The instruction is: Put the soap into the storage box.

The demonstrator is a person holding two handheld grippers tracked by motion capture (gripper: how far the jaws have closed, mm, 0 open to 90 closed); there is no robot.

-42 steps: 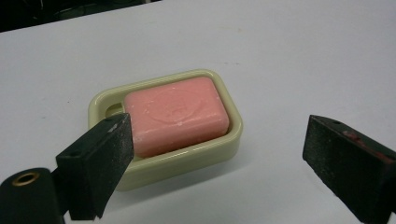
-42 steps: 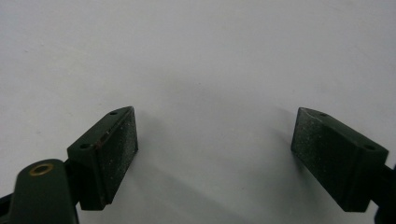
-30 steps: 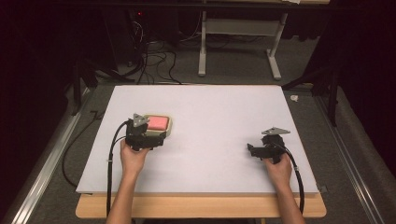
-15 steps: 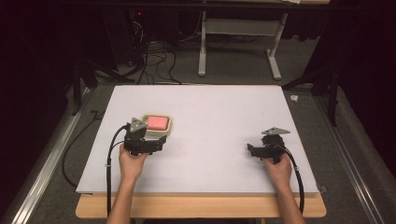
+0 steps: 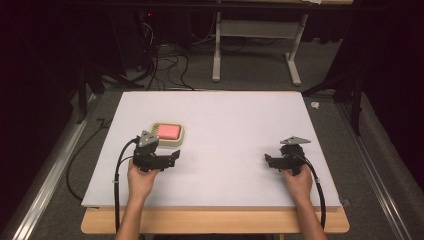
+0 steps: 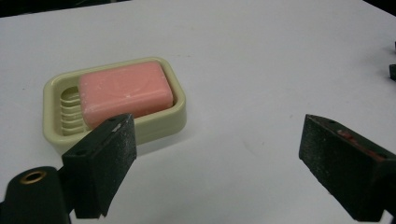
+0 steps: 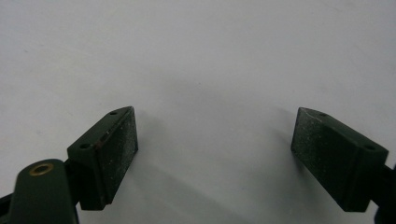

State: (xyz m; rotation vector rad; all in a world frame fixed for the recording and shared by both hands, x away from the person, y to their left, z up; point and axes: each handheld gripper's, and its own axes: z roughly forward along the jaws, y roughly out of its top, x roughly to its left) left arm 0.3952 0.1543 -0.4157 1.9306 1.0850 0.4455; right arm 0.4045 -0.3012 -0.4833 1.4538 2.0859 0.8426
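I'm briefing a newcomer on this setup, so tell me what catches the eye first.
The pink soap bar lying in its cream soap dish, on the left part of the white table, is the one spot of colour. The left hand-held gripper sits open just in front of the dish, and the right hand-held gripper, also open, rests over bare table at the right.

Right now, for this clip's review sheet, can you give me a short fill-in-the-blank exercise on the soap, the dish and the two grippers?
1. The soap bar lying in the soap dish is ____ in colour.
2. The left gripper has its jaws ____, with nothing between them.
3. In the high view, the dish sits nearest the ____ gripper.
4. The right gripper looks down on bare ____ table surface.

Missing words: pink; open; left; white
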